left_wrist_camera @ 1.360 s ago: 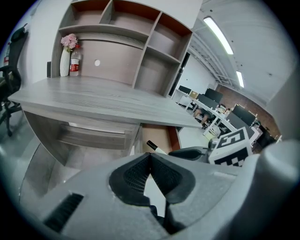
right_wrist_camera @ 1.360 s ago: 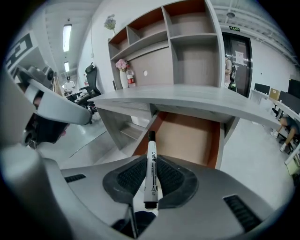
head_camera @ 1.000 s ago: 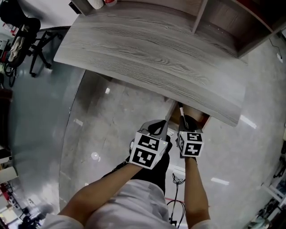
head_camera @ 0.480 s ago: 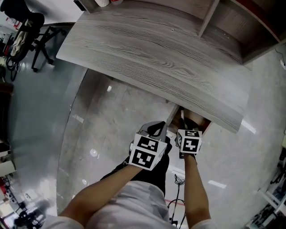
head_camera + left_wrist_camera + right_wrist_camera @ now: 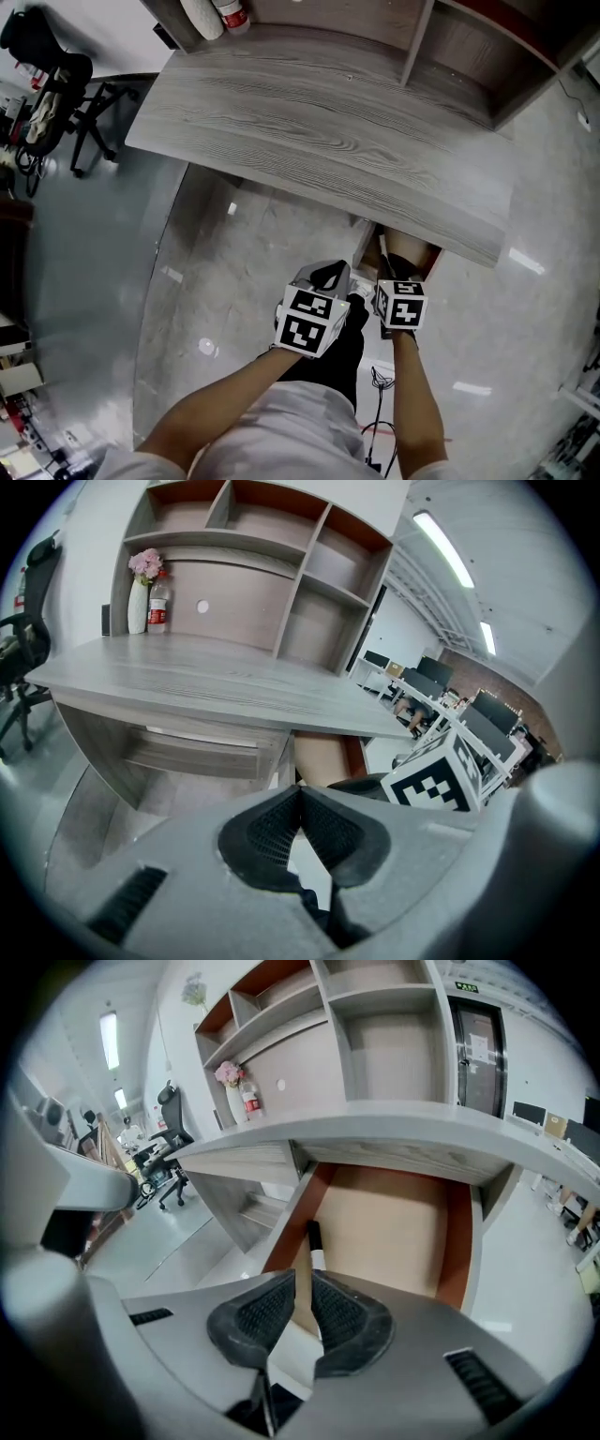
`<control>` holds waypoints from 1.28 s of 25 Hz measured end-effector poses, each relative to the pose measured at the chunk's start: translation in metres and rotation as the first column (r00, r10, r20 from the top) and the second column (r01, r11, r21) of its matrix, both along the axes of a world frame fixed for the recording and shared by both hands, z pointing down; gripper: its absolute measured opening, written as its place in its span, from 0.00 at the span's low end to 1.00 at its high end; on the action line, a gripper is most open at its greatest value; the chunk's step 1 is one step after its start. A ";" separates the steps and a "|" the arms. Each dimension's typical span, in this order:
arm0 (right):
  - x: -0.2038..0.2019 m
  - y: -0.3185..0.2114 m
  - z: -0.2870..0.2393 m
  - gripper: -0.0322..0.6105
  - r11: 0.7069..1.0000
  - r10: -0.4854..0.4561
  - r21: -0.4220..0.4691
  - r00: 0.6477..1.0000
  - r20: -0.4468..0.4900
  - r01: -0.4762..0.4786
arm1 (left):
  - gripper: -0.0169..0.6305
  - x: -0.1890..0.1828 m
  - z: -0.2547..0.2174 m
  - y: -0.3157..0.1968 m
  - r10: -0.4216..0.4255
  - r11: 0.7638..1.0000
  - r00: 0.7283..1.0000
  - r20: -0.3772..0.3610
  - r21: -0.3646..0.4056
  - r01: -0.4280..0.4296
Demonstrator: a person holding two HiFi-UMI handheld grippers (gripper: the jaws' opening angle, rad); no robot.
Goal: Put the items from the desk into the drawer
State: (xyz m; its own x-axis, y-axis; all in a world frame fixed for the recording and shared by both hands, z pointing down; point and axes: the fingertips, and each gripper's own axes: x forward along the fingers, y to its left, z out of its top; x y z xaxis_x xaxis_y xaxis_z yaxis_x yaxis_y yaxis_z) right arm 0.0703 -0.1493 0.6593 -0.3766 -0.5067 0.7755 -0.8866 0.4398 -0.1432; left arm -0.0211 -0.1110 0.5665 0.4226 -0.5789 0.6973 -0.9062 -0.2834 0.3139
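Looking steeply down on a grey wood-grain bench filling the upper half of the frame, with an open drawer showing under its lower right edge. Reaching forward from the bottom of the frame with the bare left forearm angling in from the lower left and the bare right forearm running almost straight up, the two closing in near each other.

Holding the left gripper at lower centre, just left of the drawer, clenched with its black pads meeting at the tips and nothing between them.

Pointing the right gripper into the drawer's mouth, right of centre, grasping a marker pen by its pale barrel. Projecting forward past the tips with the black end foremost, over the drawer's tan floor and near its left wall; touching that floor or hanging above it, impossible to tell.

Standing at the far upper left of the bench, a white vase of pink flowers just beside a bottle. Sitting off the left edge, a black office chair.
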 end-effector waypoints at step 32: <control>-0.018 0.114 -0.223 0.05 0.944 0.072 0.304 0.981 0.181 -0.126 | 0.03 0.038 -0.112 0.069 0.191 0.960 0.979 -0.072 0.221 -0.171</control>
